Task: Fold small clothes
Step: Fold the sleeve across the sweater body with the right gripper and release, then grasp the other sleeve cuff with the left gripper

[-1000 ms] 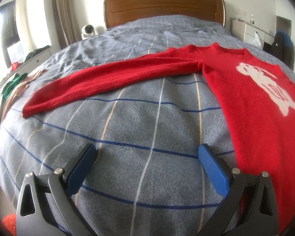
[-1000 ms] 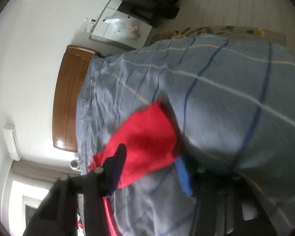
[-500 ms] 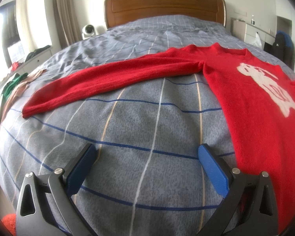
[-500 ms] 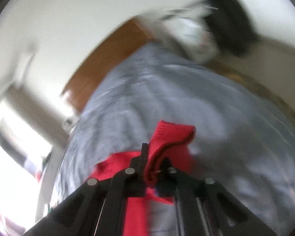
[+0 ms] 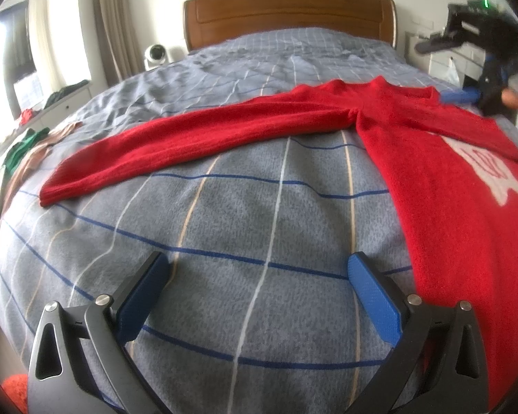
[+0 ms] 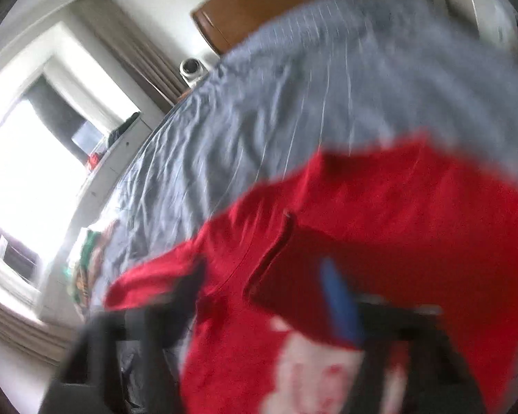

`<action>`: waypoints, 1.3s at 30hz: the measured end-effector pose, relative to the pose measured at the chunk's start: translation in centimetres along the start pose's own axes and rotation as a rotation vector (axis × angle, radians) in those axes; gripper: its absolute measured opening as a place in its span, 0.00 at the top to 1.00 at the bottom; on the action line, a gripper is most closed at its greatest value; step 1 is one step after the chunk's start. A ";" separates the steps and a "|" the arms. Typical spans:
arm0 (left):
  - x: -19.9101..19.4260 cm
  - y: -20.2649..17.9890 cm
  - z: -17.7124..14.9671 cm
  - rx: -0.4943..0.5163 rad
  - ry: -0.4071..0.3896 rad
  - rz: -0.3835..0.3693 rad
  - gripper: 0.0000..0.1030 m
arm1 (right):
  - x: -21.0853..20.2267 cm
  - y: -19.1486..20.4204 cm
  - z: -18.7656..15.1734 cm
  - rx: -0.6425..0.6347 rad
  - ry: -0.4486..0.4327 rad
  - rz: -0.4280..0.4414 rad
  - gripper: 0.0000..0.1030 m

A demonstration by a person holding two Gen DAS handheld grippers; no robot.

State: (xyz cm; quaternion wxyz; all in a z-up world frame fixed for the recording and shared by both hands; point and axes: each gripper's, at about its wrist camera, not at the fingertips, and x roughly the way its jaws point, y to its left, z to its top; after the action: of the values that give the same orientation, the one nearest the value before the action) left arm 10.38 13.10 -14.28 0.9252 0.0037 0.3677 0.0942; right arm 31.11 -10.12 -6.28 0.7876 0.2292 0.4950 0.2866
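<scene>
Since the earlier frame the right sleeve [image 5: 473, 127] has come to lie across the red sweater [image 5: 449, 189]. In the left wrist view, the left gripper [image 5: 259, 286] hovers wide open and empty over the bed [image 5: 224, 224]. In the right wrist view, the right gripper [image 6: 266, 296], blurred, has just been opening, nothing clamped. Next, fold the long left sleeve [image 5: 207, 138] over flat.

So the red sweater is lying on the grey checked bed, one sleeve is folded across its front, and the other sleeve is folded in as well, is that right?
Not quite. The other sleeve is not folded in; it lies stretched out straight across the grey checked bed, away from the red sweater. The left wrist view shows it. One sleeve does lie across the front.
</scene>
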 end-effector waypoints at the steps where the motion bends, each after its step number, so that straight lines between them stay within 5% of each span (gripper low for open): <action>1: 0.0 0.0 0.0 0.000 -0.001 0.001 0.00 | 0.7 -0.6 -0.8 0.042 0.021 0.043 0.27; 3: 0.1 -0.1 0.1 -0.002 -0.002 0.002 0.00 | 1.1 -1.5 -2.2 0.091 0.044 0.108 0.27; 6: 0.0 -0.1 0.0 -0.002 -0.003 0.006 0.00 | -1.5 -3.3 -3.9 0.064 0.019 0.084 0.27; 20: 0.2 0.0 0.4 -0.042 0.004 0.009 0.00 | -20.3 -15.4 -16.9 -0.055 -0.191 -0.385 0.26; 28: -0.3 -0.2 -0.1 -0.044 -0.016 0.030 0.00 | -20.6 -16.7 -18.5 -0.021 -0.321 -0.431 0.20; 31: -0.2 -0.3 0.0 -0.042 0.005 0.040 0.00 | -20.2 -16.4 -18.6 -0.048 -0.316 -0.434 0.11; 39: 0.3 0.2 0.4 -0.034 0.088 -0.022 0.00 | -19.1 -16.1 -19.0 -0.107 -0.326 -0.465 0.07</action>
State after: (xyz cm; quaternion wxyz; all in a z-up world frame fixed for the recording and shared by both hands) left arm 10.81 13.39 -14.16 0.9090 -0.0200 0.4063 0.0902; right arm 10.77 -33.38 -11.97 0.9123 0.1111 0.3852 0.0835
